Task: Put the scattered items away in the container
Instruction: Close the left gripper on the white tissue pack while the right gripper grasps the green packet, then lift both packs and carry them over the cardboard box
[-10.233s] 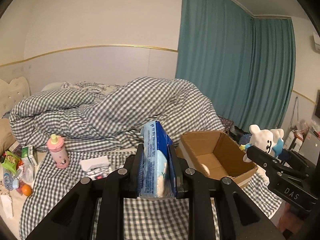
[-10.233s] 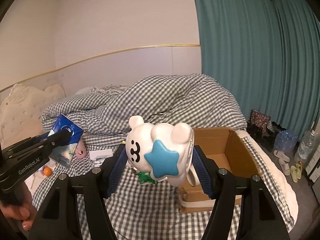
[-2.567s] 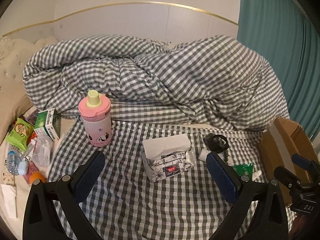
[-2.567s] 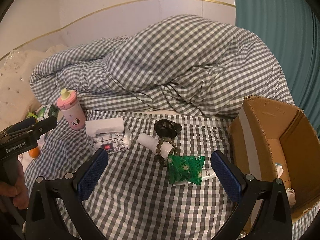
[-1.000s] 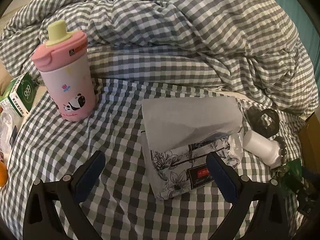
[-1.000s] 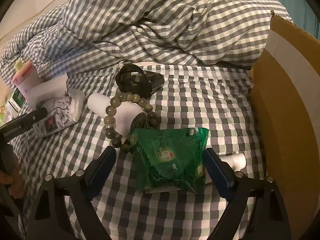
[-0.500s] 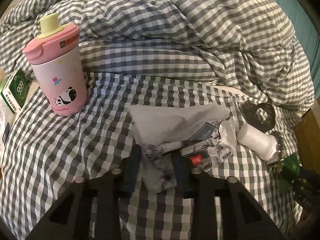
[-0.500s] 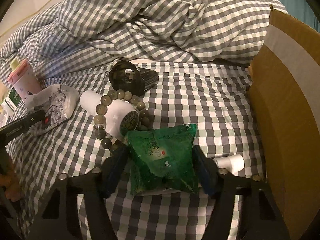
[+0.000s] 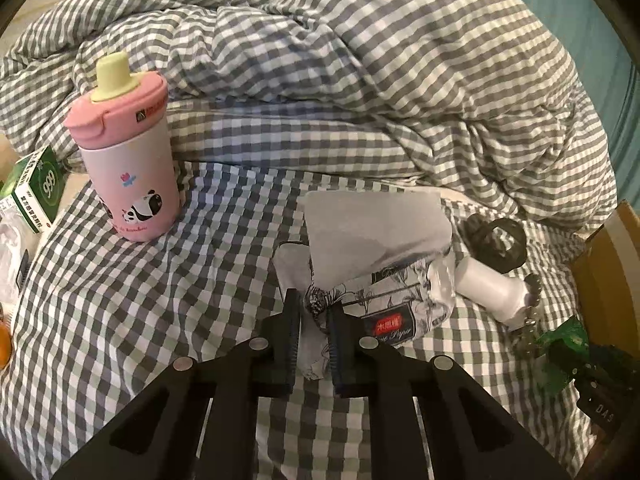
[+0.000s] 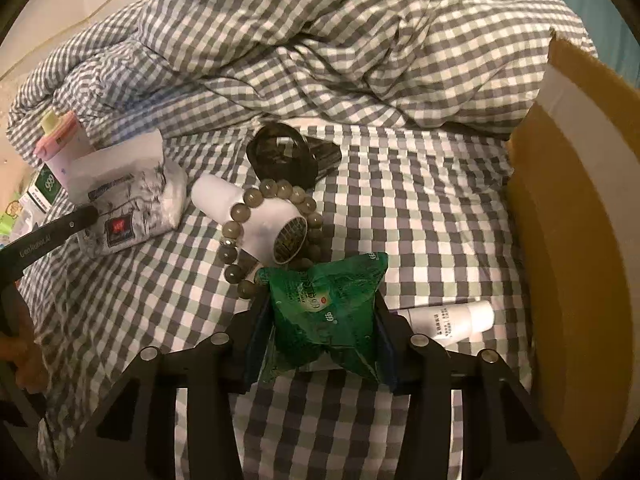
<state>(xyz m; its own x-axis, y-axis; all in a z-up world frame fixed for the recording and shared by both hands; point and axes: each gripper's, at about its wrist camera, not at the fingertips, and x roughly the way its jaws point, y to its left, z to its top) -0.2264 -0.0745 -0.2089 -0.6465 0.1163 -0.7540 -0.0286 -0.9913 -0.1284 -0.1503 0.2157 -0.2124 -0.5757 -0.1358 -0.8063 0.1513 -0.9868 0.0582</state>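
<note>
My left gripper is clamped on the near end of the tissue pack on the checked bed sheet. My right gripper is closing, its pads pressing the green packet. Beyond lie the bead bracelet and white bottle; the cardboard box stands at the sheet's right edge.

Bottle left of tissue pack

Open checked sheet lies between bead bracelet and cardboard box.
</note>
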